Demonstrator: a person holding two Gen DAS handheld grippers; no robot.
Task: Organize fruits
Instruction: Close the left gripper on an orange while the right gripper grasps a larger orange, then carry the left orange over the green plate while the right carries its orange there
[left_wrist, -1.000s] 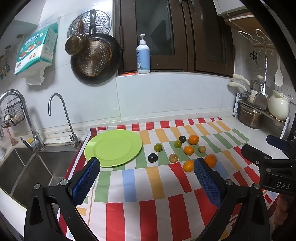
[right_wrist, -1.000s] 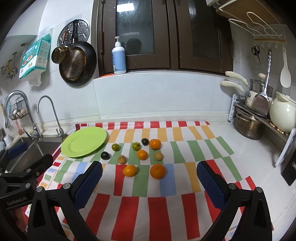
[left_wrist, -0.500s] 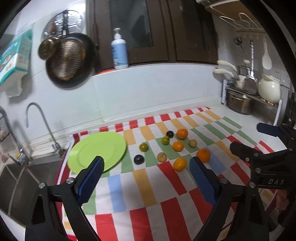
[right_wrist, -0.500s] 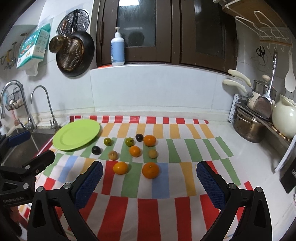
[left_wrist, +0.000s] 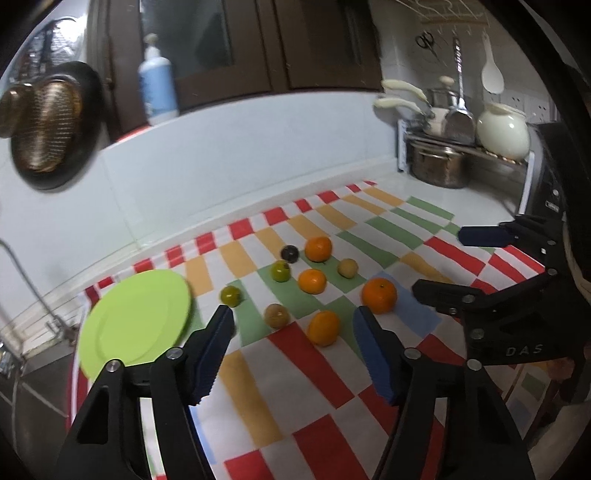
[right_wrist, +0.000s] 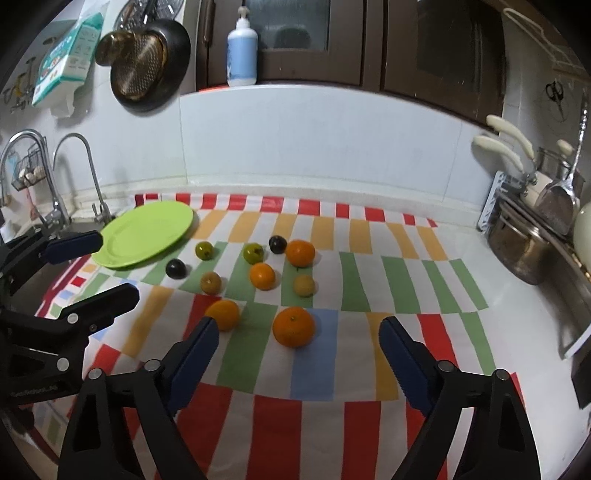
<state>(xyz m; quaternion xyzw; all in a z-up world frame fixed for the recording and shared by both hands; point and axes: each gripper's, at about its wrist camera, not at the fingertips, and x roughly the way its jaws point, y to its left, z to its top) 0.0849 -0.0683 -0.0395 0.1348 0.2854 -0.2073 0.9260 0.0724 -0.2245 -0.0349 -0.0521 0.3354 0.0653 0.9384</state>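
Note:
Several small fruits lie on a striped cloth (right_wrist: 317, 369): oranges such as the nearest one (right_wrist: 293, 326), one (left_wrist: 324, 327) between my left fingers' line of sight, green fruits (right_wrist: 204, 250), dark plums (right_wrist: 175, 268) and tan fruits (right_wrist: 211, 282). A green plate (right_wrist: 144, 232) lies empty at the cloth's left, also in the left wrist view (left_wrist: 135, 321). My left gripper (left_wrist: 293, 336) is open and empty above the cloth's near part. My right gripper (right_wrist: 297, 345) is open and empty, just short of the nearest oranges.
A sink with two taps (right_wrist: 79, 173) lies left of the cloth. A rack with steel pots (right_wrist: 517, 243) and a cream kettle (left_wrist: 502, 129) stands at the right. A pan (right_wrist: 147, 66) hangs on the wall; a pump bottle (right_wrist: 242, 51) stands on the ledge.
Both grippers have moved forward toward the fruits, which now look larger. The left view has swung right, so the plate sits further left. Both stay open.

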